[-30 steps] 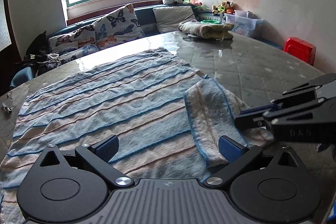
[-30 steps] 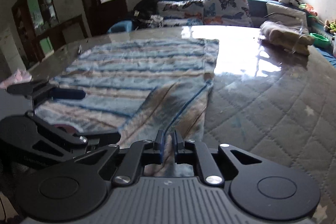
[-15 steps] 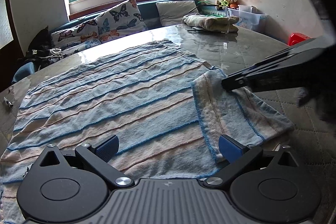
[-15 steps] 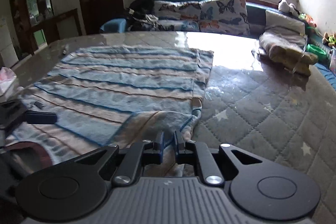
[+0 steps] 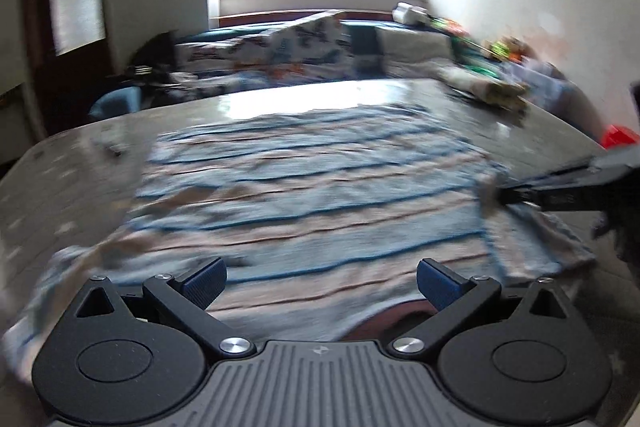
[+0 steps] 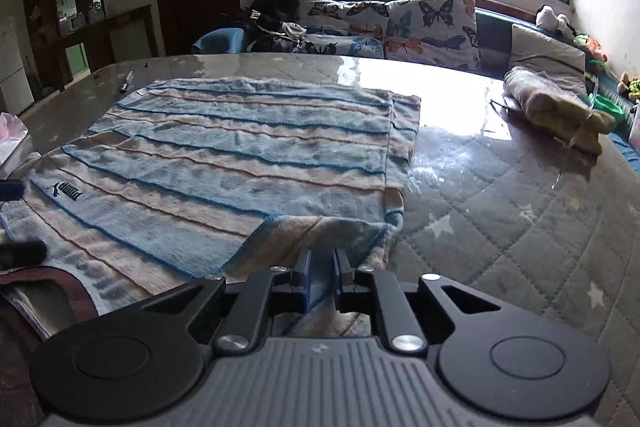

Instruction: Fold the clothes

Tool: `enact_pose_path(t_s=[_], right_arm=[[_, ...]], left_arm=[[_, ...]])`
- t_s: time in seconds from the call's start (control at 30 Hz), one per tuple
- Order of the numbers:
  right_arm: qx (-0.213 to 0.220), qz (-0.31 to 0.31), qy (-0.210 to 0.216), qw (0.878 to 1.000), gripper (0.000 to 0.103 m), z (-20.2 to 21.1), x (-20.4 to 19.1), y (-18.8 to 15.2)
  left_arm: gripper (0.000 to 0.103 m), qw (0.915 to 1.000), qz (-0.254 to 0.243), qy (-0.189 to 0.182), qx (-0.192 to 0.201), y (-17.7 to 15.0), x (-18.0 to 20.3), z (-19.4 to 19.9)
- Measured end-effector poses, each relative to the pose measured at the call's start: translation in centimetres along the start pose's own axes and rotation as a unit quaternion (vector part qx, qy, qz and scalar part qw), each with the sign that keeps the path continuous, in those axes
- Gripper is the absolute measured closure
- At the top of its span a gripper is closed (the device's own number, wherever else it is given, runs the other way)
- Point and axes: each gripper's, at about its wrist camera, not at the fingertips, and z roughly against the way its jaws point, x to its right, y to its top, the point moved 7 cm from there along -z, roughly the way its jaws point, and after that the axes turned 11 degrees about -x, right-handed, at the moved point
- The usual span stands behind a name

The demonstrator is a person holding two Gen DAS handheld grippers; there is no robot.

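Your right claw [image 6: 320,275] is closed on a turned-over corner of the striped towel [image 6: 248,163], with cloth pinched between its fingers. Your left claw [image 5: 320,281] is wide open and holds nothing, above the towel's near edge. The towel lies spread flat on the quilted worktop [image 6: 500,227]. The left wrist view is blurred.
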Motion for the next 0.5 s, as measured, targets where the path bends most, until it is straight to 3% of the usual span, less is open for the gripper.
enact_pose_path(t_s=[0.23,0.33,0.5], right_arm=[[0.016,0.019,0.014,1.0,0.091,2.5,-1.9,-0.4],[0.014,0.025,0.021,0.999,0.086,2.9,-2.7,-1.2],[0.005,0.02,0.029,0.999,0.085,2.9,-3.3,-2.5]], left_arm=[[0.004,0.9917,0.101,0.079,0.005,-2.7,-8.9,3.2],[0.004,0.9844,0.142,0.104,0.004,-3.9,-12.0,4.1],[0.009,0.9668,0.207,0.149,0.004,-5.6,-16.5,5.1]])
